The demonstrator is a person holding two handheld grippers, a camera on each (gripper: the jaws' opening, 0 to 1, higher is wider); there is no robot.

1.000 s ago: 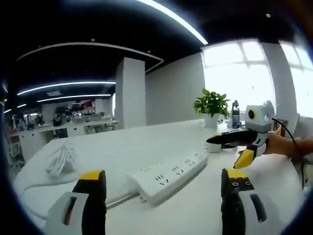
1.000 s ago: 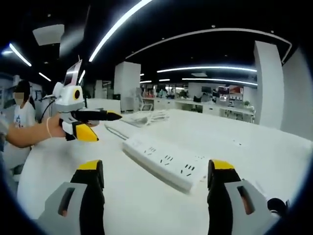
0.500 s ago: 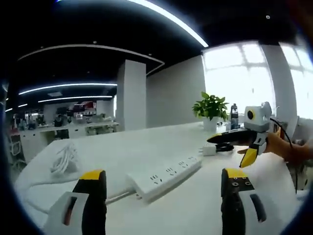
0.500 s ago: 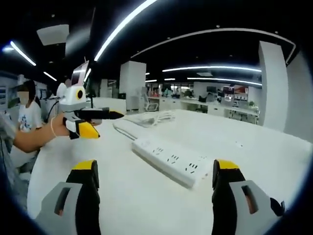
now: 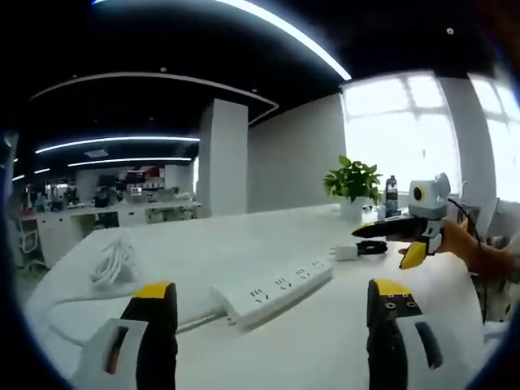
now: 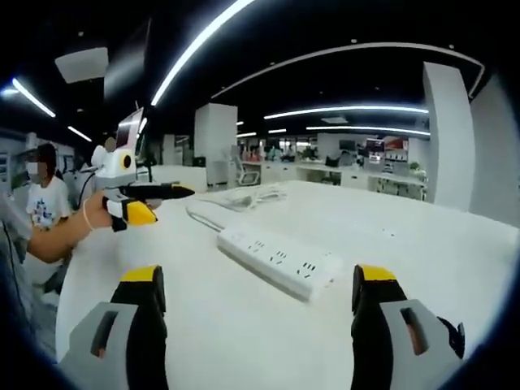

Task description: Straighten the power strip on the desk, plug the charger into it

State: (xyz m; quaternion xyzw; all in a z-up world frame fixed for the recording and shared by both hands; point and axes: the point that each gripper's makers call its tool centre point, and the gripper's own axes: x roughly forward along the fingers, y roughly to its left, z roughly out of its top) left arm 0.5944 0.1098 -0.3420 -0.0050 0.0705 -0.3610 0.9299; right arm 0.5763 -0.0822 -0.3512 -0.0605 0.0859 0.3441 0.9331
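- The white desk (image 5: 244,244) is what I'm working over; in my right gripper view its top (image 6: 455,244) runs wide toward the far office.
- The power strip (image 5: 272,288), white and long, lies flat on the desk ahead of my left gripper, slanting up to the right; in my right gripper view it (image 6: 276,262) slants the other way, well ahead of the jaws.
- A coiled white cable (image 5: 114,260) lies on the desk to the left, well apart from the strip's body; I see it far off (image 6: 244,195) in the right gripper view.
- My left gripper (image 5: 272,341) has its jaws spread wide with nothing between them. From the right gripper view it (image 6: 154,195) hovers above the desk in a hand.
- My right gripper (image 6: 260,341) is likewise spread wide, holding nothing. From the left gripper view it (image 5: 382,236) hangs above the strip's far end.
- A potted plant (image 5: 351,183) stands at the far edge.
- The charger (image 5: 345,252), small and white, sits just beyond the strip's far end.
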